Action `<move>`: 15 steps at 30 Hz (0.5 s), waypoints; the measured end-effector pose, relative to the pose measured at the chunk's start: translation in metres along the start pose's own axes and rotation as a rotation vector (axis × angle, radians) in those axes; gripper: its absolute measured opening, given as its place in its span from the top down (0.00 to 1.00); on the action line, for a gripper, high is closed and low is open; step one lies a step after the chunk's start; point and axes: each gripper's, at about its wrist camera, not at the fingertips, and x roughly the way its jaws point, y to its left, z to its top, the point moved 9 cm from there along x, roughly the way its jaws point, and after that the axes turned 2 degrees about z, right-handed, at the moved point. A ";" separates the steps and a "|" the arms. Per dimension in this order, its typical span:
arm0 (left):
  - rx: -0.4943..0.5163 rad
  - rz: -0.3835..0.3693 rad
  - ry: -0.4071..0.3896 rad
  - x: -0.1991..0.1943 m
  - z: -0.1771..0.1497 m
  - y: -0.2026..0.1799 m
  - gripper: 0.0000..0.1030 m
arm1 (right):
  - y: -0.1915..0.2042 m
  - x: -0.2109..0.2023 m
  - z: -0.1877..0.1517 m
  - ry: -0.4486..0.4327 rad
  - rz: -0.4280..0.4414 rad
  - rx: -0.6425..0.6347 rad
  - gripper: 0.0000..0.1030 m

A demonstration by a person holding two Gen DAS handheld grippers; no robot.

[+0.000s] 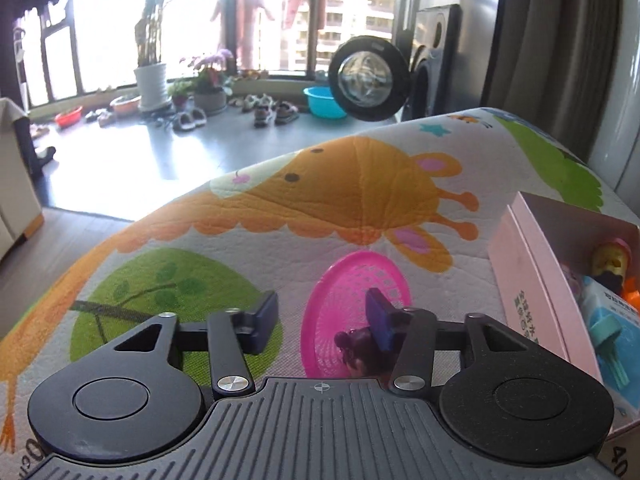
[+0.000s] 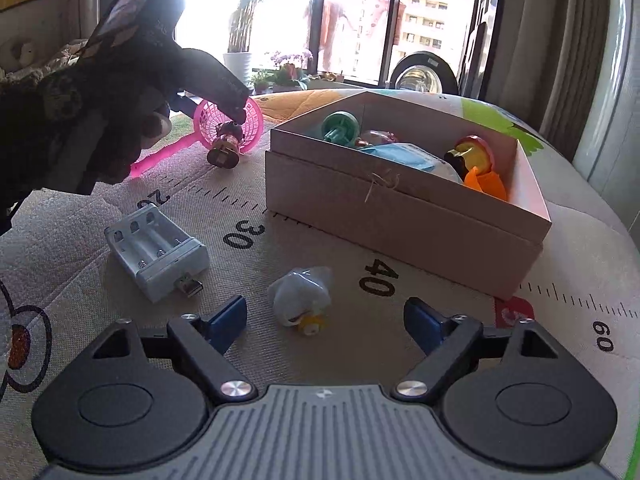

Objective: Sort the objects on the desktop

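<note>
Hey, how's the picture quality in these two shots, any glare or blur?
Left wrist view: the window is blown out white, the fisheye bows the mat's far edge, and the doll is soft. Right wrist view: backlight turns the left gripper into a silhouette, while the battery charger stays sharp.

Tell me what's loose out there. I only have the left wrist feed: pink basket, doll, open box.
Observer: A white battery charger with a USB plug lies on the mat, clear of the box.
Operator: Anything else loose?
Observer: A small toy in a clear wrapper lies just ahead of the right gripper, whose jaws are open with nothing held.
Operator: Does the basket have a handle? I can't see one.
Observer: Yes. A long pink handle runs out from the pink basket along the mat, and the doll lies at the basket's mouth.
</note>
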 end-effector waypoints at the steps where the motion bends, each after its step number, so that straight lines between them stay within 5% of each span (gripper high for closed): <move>1: -0.001 -0.004 0.006 -0.001 -0.003 0.002 0.61 | -0.001 0.001 0.000 0.003 0.005 0.009 0.15; 6: 0.061 -0.032 0.029 -0.023 -0.029 0.000 0.80 | -0.002 0.001 -0.001 0.010 0.016 0.027 0.14; 12: 0.214 -0.309 0.016 -0.102 -0.078 -0.037 0.86 | 0.000 0.000 -0.001 0.004 -0.002 0.008 0.14; 15: 0.254 -0.335 0.005 -0.124 -0.097 -0.041 0.86 | 0.001 0.000 0.000 0.003 -0.010 -0.001 0.13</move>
